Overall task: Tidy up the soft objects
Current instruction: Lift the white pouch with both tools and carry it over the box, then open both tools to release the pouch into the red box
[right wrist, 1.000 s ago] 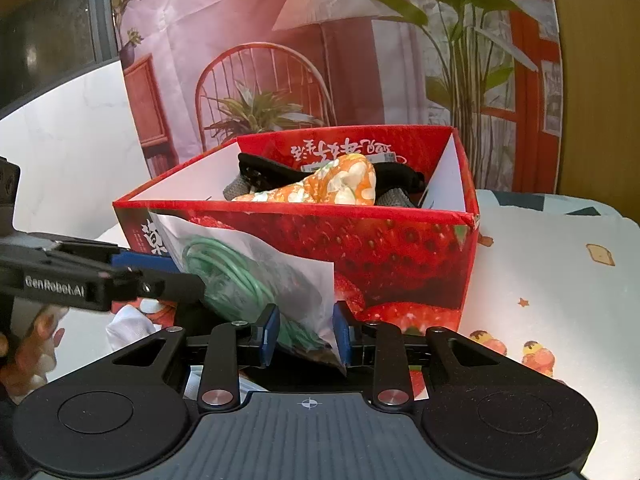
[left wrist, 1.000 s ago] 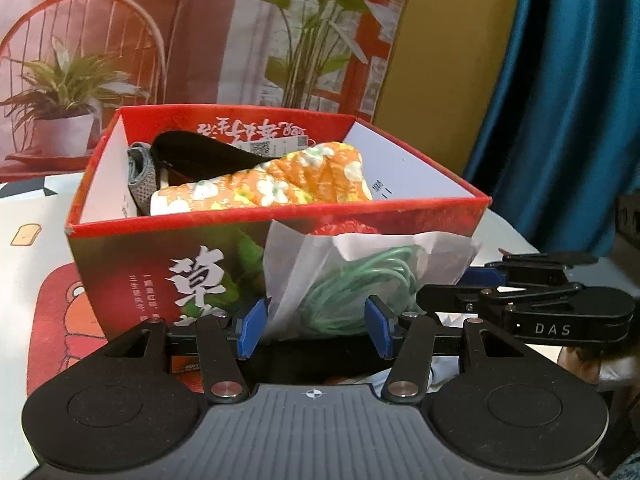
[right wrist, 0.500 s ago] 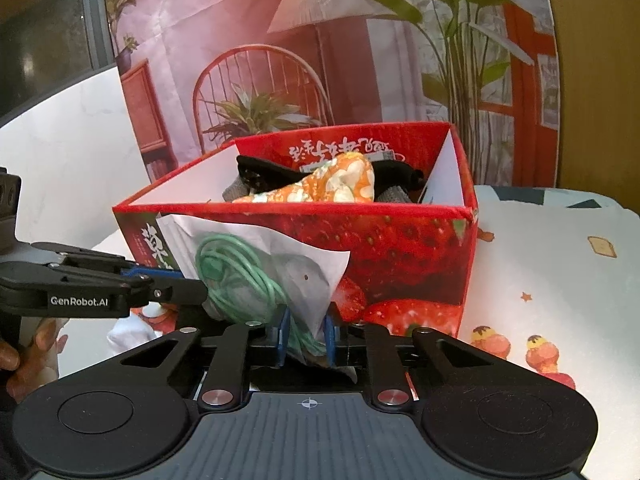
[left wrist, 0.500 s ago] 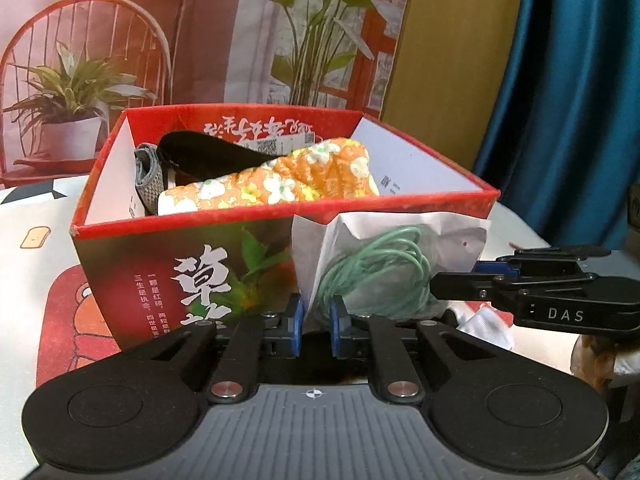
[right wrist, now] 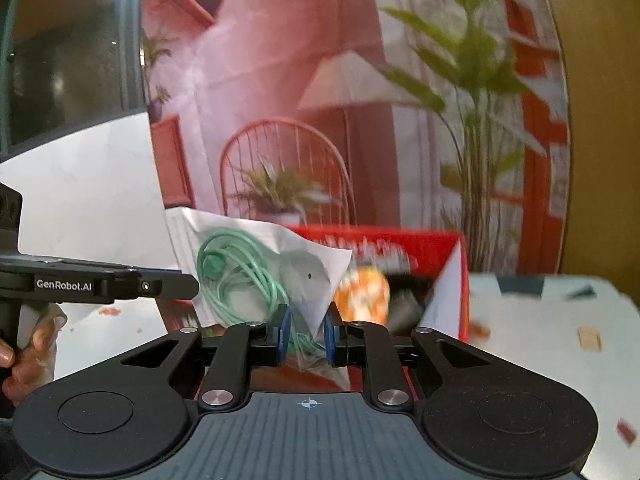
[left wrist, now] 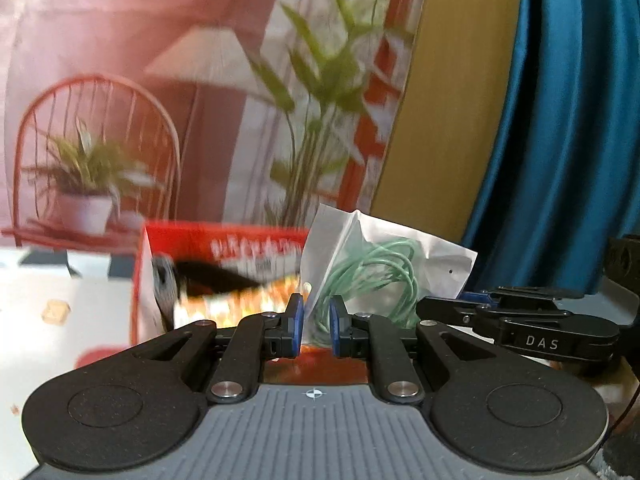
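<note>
Both claws gripped one bag (left wrist: 384, 264): left gripper (left wrist: 316, 322), right gripper (right wrist: 305, 332) | step: carrying it, raised | red box (right wrist: 404, 244) just beyond the claws | next: likely lower bag inside, then release.

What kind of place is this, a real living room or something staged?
Likely a staged tabletop: the chair, lamp and plants look printed on a backdrop, with a blue curtain beside it and a patterned cloth under the red box.
</note>
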A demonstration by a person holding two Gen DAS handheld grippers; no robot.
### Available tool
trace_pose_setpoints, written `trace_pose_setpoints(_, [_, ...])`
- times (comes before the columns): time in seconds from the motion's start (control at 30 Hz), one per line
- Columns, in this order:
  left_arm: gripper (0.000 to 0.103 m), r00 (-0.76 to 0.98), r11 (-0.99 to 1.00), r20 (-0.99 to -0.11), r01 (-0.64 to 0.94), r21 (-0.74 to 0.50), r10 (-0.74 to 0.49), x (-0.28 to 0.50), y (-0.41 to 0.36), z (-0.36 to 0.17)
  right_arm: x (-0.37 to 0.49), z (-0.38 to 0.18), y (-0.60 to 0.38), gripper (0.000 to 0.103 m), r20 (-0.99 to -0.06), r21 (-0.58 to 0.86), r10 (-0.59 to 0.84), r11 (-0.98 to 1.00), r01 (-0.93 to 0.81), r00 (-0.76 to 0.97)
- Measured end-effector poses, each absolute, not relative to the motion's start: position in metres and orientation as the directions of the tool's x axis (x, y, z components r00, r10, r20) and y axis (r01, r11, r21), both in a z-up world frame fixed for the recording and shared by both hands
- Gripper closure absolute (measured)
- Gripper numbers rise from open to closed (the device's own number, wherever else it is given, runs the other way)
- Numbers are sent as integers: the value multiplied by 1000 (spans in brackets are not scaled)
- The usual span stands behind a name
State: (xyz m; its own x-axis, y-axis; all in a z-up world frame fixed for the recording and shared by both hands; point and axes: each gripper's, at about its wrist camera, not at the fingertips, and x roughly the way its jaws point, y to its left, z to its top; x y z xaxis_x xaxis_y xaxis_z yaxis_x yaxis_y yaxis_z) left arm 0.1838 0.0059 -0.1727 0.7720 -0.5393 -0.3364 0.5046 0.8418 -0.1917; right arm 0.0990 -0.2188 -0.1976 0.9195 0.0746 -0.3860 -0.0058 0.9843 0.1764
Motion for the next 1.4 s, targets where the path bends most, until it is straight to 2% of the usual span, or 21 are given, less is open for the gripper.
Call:
trace_pose_setpoints(0.17, [88, 809, 864, -303, 475, -167, -503, 193, 9, -152, 123, -171, -222, 87, -343, 177, 99, 983, -39, 934])
trace_pose_setpoints(0.27, [88, 795, 869, -352, 452, -201, -494, 214, 11, -152, 147, -161, -224, 87, -349, 168, 119, 984, -63, 930])
trace_pose_setpoints(0.37, [88, 744, 852, -416, 455, -258, -523, 235, 10, -160, 174, -161, -226, 89, -398, 184, 159, 979, -91, 903])
trace_pose_setpoints(0.43, [88, 735, 866, -465, 464, -187, -494, 242, -3, -163, 193, -166, -227, 92, -452, 228, 199, 968, -103, 870])
trace_pose_setpoints(0.47, [88, 727, 868, -483, 465, -175, -488, 246, -8, -165, 202, -169, -225, 96, -482, 231, 202, 968, -99, 853])
trace_pose_setpoints(0.5, [88, 723, 873, -499, 452, -182, -478, 251, -10, -169, 211, -174, -224, 96, -518, 224, 193, 971, -86, 833])
trace_pose_setpoints(0.67, [88, 714, 894, -546, 406, -187, -439, 272, -9, -182, 240, -205, -232, 100, -650, 274, 170, 962, 19, 741])
trace_pose_setpoints(0.8, [88, 715, 904, -560, 381, -192, -420, 279, -1, -187, 244, -224, -237, 100, -691, 279, 153, 958, 65, 706])
trace_pose_setpoints(0.97, [88, 719, 911, -563, 362, -197, -407, 279, 5, -189, 235, -224, -240, 100, -694, 287, 159, 956, 67, 702])
trace_pose_setpoints(1.07, [88, 727, 915, -558, 346, -205, -400, 275, 10, -188, 227, -214, -243, 93, -680, 265, 161, 963, 36, 715])
trace_pose_setpoints(1.2, [88, 735, 919, -553, 336, -206, -393, 269, 12, -188, 214, -204, -250, 91, -673, 228, 128, 973, 40, 728])
trace_pose_setpoints(1.4, [85, 755, 920, -526, 336, -203, -392, 245, 18, -183, 178, -191, -257, 84, -600, 233, 97, 971, 58, 794])
